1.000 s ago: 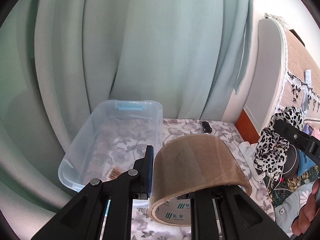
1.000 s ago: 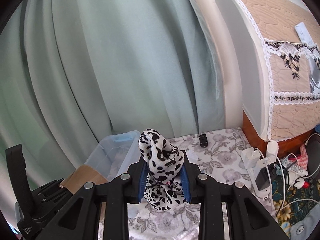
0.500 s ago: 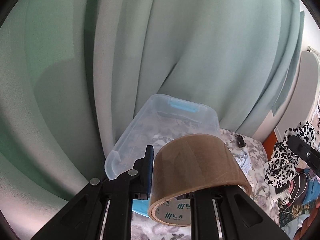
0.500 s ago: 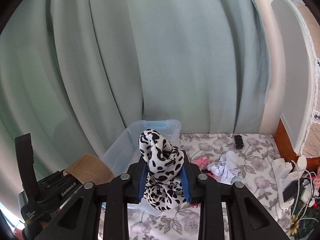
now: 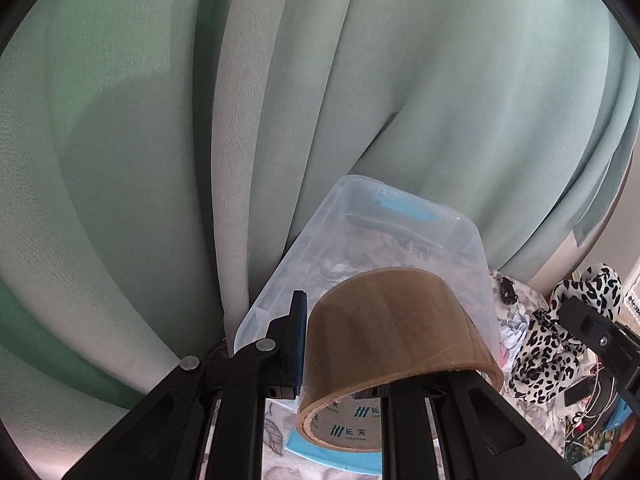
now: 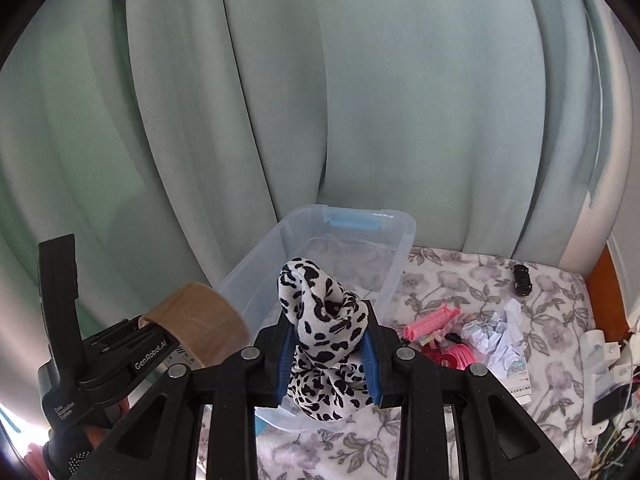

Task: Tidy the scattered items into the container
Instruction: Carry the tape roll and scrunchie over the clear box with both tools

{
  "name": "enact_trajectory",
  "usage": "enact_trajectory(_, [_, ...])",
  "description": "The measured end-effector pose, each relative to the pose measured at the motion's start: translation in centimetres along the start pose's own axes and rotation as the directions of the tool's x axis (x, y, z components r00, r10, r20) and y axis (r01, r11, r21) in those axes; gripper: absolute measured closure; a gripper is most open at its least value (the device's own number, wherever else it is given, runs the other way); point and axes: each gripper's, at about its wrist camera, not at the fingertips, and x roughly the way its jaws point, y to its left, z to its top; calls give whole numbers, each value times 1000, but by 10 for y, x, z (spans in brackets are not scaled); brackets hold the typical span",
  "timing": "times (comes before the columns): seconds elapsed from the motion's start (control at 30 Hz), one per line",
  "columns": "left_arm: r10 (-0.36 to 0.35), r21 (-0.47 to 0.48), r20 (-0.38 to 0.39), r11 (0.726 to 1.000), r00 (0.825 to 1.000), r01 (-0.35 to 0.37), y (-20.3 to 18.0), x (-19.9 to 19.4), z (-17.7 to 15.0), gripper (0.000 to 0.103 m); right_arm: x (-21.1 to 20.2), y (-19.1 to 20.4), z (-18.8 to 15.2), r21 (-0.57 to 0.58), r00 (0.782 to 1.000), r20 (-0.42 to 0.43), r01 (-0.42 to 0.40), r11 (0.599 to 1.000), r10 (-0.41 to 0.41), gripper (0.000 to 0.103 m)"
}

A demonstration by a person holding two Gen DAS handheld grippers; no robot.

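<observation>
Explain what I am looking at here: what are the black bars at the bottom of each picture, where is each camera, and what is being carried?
There is no robot arm. A person holds a hand-held two-finger gripper in each hand, and a fisheye camera on each looks forward along its fingers; the black bars are those fingers.

The left wrist view shows the left gripper shut on a brown roll of packing tape. The right wrist view shows the right gripper shut on a black-and-white spotted fabric piece.

Both point toward a clear plastic storage box with a blue latch, which stands on a grey floral blanket before pale green curtains.

Lying loose on the blanket are pink hair rollers, crumpled white paper and a small black toy car.
</observation>
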Motion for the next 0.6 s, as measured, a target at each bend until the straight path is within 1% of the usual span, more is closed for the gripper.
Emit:
enact_trajectory(0.13, [-9,-7,-21,1000,1000,9,2,10,-1,87,16,1,4,-13,1000,-26,-14,1000,14,71])
enact_trajectory(0.43, [-27,20,-48,999,998,28,-14,30,3,87,47,-2,5,-17,996,-75,-42,999,40,71])
enact_trajectory(0.6, [-16,30,-61,999,998,18,-19,39,5,87,61,0,1,-22,994,-96,-49,999,47,71])
